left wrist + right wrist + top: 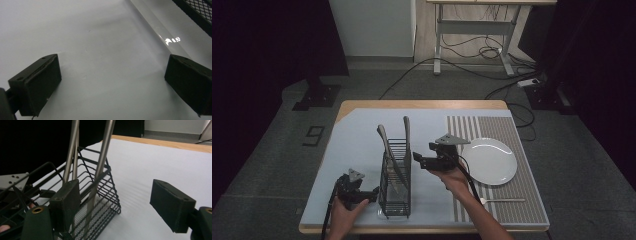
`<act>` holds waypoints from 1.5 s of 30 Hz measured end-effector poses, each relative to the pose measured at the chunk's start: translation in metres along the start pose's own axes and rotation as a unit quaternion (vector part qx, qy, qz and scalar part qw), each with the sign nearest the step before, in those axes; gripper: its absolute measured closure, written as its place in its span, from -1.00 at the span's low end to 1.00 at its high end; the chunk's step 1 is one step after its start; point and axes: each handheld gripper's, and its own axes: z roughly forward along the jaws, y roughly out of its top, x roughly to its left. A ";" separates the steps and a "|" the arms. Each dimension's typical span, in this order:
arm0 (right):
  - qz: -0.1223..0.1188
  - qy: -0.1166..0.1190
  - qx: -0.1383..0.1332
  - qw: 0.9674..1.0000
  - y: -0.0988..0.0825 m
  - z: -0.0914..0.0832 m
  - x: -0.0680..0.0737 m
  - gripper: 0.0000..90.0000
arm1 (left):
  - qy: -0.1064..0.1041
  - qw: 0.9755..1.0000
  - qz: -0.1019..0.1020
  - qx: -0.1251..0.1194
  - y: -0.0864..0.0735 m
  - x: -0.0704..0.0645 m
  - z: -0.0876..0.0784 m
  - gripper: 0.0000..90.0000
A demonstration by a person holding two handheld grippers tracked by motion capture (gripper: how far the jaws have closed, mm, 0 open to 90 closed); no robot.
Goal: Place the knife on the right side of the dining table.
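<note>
Cutlery (393, 147) is seen standing handle-up in a black wire basket (395, 192), which is placed on the pale blue mat (357, 145) near the front of the wooden table (422, 104); two long metal handles are leaned against the basket's rim and rise well above it. In the right gripper view the same handles (103, 147) are shown passing down through the mesh of the basket (105, 195), just beyond the gripper's left-hand jaw. The right gripper (418, 159) is held above the mat just right of the basket, aimed toward it; its jaws are parted, nothing is clamped between them, and no handle is touched by either pad as far as can be made out. The left gripper (373, 195) is rested low at the basket's left side, near the table's front edge. In its own view (110, 82) the jaws are spread wide over bare mat, with nothing between them, and a corner of the basket (200, 12) is seen at the upper right beside a clear tray edge (155, 27). A white plate (490, 161) is set on the striped placemat (507, 200) to the right, and a further utensil (503, 200) is laid on that placemat in front of the plate.
</note>
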 end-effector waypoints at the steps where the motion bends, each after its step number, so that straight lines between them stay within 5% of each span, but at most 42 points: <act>1: -0.002 0.002 0.000 1.000 0.002 0.001 0.000 -0.45 | 0.000 1.000 0.000 0.000 0.000 0.000 0.000 -1.00; 31: -0.017 0.018 -0.021 0.999 0.036 0.048 -0.008 -0.12 | 0.000 1.000 0.001 0.000 0.000 0.000 0.000 -1.00; 35: -0.017 0.032 -0.020 0.999 0.039 0.056 -0.008 0.05 | 0.000 1.000 0.001 0.000 0.000 0.000 0.000 -1.00; 40: -0.037 0.039 -0.020 0.998 0.041 0.060 -0.004 0.50 | 0.000 1.000 0.001 0.000 0.000 0.000 0.000 -1.00; 45: -0.029 0.057 -0.016 0.998 0.044 0.059 -0.005 0.71 | 0.000 1.000 0.001 0.000 0.000 0.000 0.000 -1.00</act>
